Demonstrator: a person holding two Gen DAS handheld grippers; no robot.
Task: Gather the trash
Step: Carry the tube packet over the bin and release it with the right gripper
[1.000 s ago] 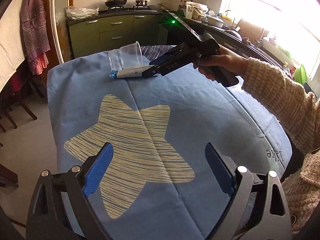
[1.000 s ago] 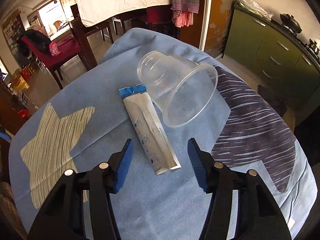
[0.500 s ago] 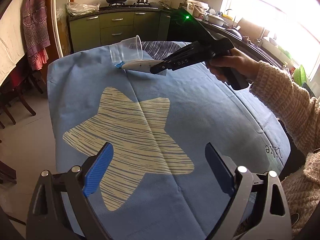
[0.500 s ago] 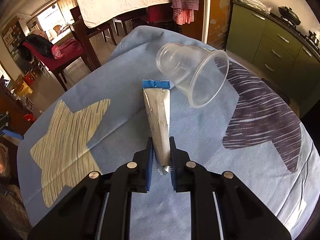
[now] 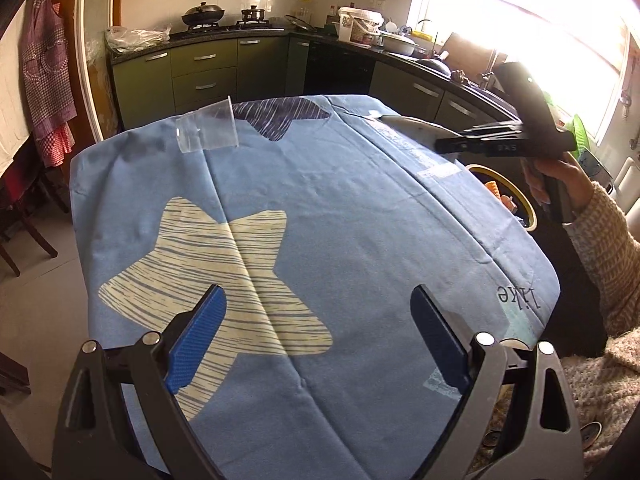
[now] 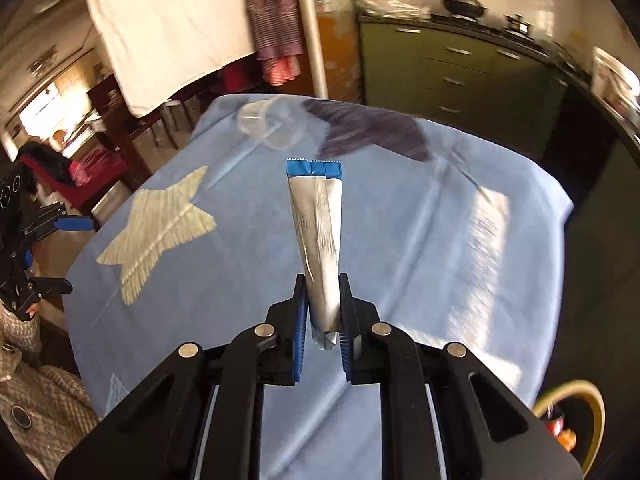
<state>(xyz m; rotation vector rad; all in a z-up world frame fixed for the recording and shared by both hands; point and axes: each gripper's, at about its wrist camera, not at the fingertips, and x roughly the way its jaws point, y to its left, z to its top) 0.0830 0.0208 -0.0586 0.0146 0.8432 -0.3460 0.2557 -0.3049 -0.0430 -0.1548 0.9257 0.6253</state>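
Observation:
My right gripper (image 6: 323, 300) is shut on a silver wrapper with a blue end (image 6: 318, 232) and holds it in the air above the blue tablecloth (image 6: 400, 240). In the left wrist view the right gripper (image 5: 444, 145) holds the wrapper (image 5: 412, 126) over the table's right side, close to a yellow-rimmed bin (image 5: 524, 208). A clear plastic cup (image 5: 208, 130) lies on its side at the table's far end; it also shows in the right wrist view (image 6: 270, 124). My left gripper (image 5: 316, 344) is open and empty over the table's near edge.
The bin (image 6: 580, 412) stands on the floor by the table's right edge with trash inside. Green kitchen cabinets (image 5: 208, 76) run behind the table. Chairs (image 5: 20, 208) stand at the left. The person's sleeve (image 5: 608, 264) is at the right.
My right gripper closed on the wrapper, lifted it off the table and carried it right toward the bin. The cup stayed in place. My left gripper stayed open.

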